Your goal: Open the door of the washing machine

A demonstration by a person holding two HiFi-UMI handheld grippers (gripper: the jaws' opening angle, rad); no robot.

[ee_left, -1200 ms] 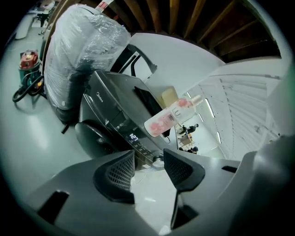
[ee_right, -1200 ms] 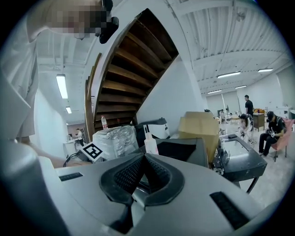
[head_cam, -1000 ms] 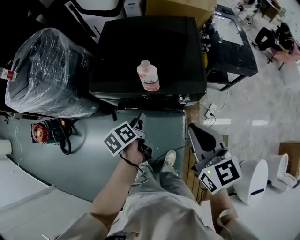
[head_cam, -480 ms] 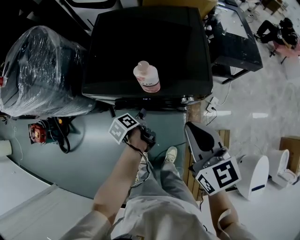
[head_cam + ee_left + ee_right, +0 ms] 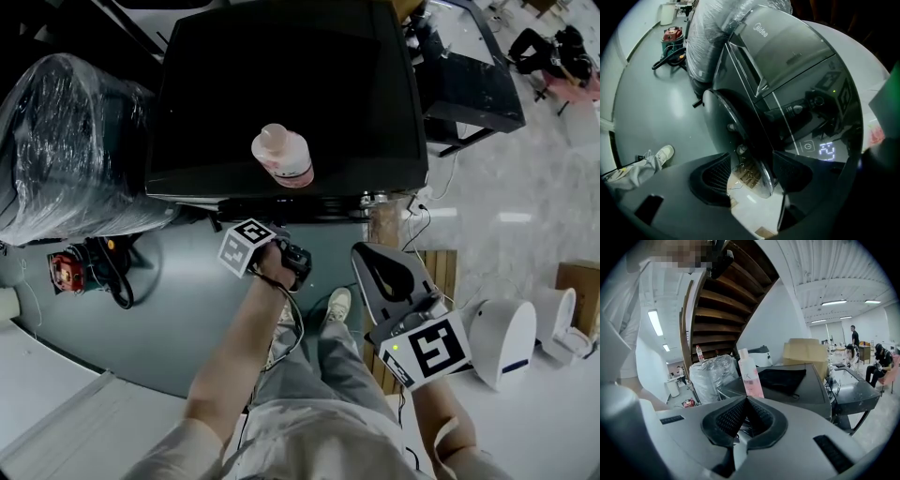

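The black washing machine (image 5: 281, 84) stands in front of me with a pink bottle (image 5: 281, 155) on its top. My left gripper (image 5: 286, 251) hangs low against the machine's front, below the top's edge. In the left gripper view its jaws (image 5: 752, 165) stand wide open, and the chrome rim of the round door (image 5: 761, 180) lies between the pads without being pressed. A lit display (image 5: 827, 151) glows on the panel. My right gripper (image 5: 375, 274) hovers to the right, away from the machine, its jaws shut with nothing in them (image 5: 745, 403).
A plastic-wrapped appliance (image 5: 66, 150) stands left of the machine, with a red tool and hose (image 5: 70, 267) on the floor below it. A black table (image 5: 469, 84) is at the right, white bins (image 5: 506, 337) and wooden boards (image 5: 441, 272) nearer. My shoe (image 5: 339, 305) is under the door.
My left gripper has dropped and closed in on the machine's front, its marker cube turning. The right gripper has shifted slightly left and lower.
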